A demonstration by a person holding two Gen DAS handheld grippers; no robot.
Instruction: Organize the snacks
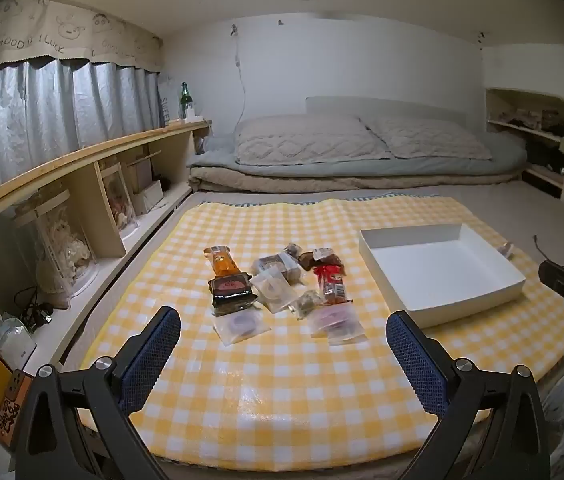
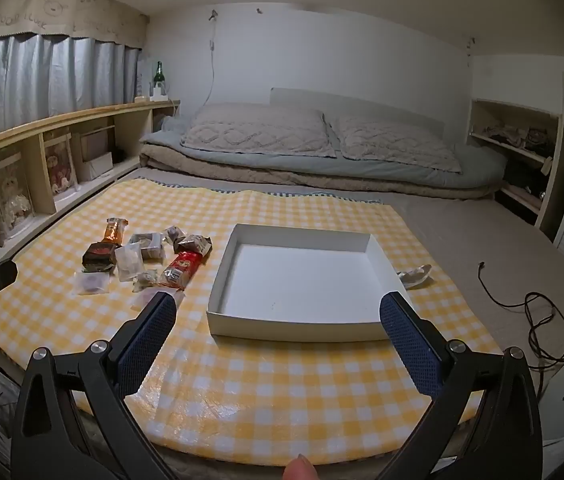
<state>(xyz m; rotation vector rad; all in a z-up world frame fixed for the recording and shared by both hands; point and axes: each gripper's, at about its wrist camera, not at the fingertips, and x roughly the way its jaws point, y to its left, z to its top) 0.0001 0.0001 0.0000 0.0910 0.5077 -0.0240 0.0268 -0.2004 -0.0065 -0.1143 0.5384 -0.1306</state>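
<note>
Start state, nothing picked. Landmark: the white box (image 2: pixel 293 276), open top, no snack inside, sitting on the yellow checked cloth (image 1: pixel 282 380).

Left gripper (image 1: pixel 282 336): fingers wide apart, nothing between the pads, hovering over the cloth short of the snack pile (image 1: pixel 282 284). Right gripper (image 2: pixel 278 316): fingers also wide apart and empty, aimed straight at the box's near wall. It also shows at the right edge of the left wrist view.

Snacks are all left of the box, bunched and partly overlapping:
- red packet (image 2: pixel 184 266), closest to the box's left wall
- dark packet (image 1: pixel 232 292), far side of the pile from the box
- orange packet (image 1: pixel 224 260), just behind the dark one
- clear pouches (image 1: pixel 242 326) at the pile's near edge
- small wrapped pieces behind the red packet, too small to identify

One crumpled wrapper (image 2: pixel 415 272) lies just right of the box, apart from the rest.

My read: the split makes sense, the left gripper faces the pile to pick and the right faces the box. Overlap means the edge items should go first. Thin, flat pouches look hardest to pinch.
</note>
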